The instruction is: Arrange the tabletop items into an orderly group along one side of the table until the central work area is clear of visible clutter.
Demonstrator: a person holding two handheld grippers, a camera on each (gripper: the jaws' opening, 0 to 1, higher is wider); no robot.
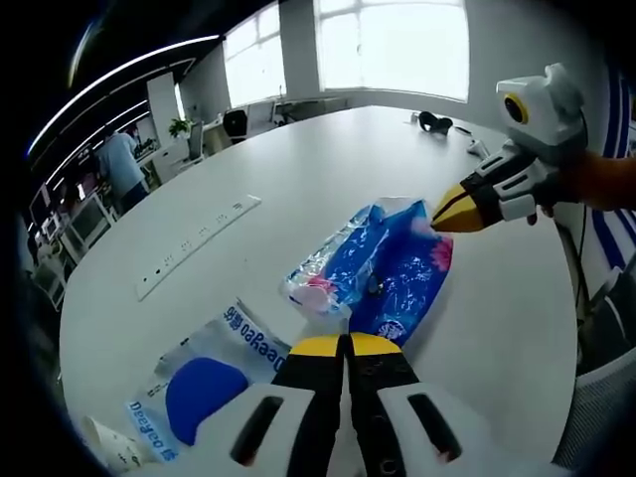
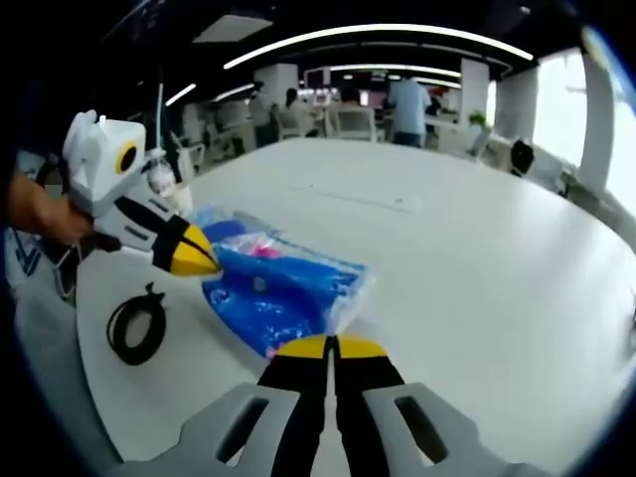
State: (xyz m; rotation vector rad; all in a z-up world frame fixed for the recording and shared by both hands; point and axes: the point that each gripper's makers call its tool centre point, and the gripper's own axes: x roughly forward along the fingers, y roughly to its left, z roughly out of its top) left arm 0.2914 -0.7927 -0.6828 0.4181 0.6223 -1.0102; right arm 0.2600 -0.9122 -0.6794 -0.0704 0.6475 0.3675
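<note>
Tabletop items are what we must gather, and we start from our own tools: the left gripper (image 1: 347,345) has its yellow-tipped jaws pressed together with nothing between them, tips at the near edge of the blue printed plastic packet (image 1: 383,270). The right gripper (image 2: 332,347) is likewise closed and empty, its tips just short of the same packet (image 2: 283,288) from the opposite side. Beside the left gripper lies a clear bag with a blue round object (image 1: 204,383) inside it and printed lettering. In the right gripper view a coiled black cable (image 2: 137,328) rests near the table's edge, apart from the packet. Further out on the white table (image 1: 328,169) a long white power strip (image 1: 194,243) lies alone, and small dark items (image 1: 434,122) sit at the far side. To do this step well, we judge we should open one set of jaws wide, pinch the packet by a flat edge rather than its slippery middle, and slide it low toward the clear bag so the group stays along one side.
</note>
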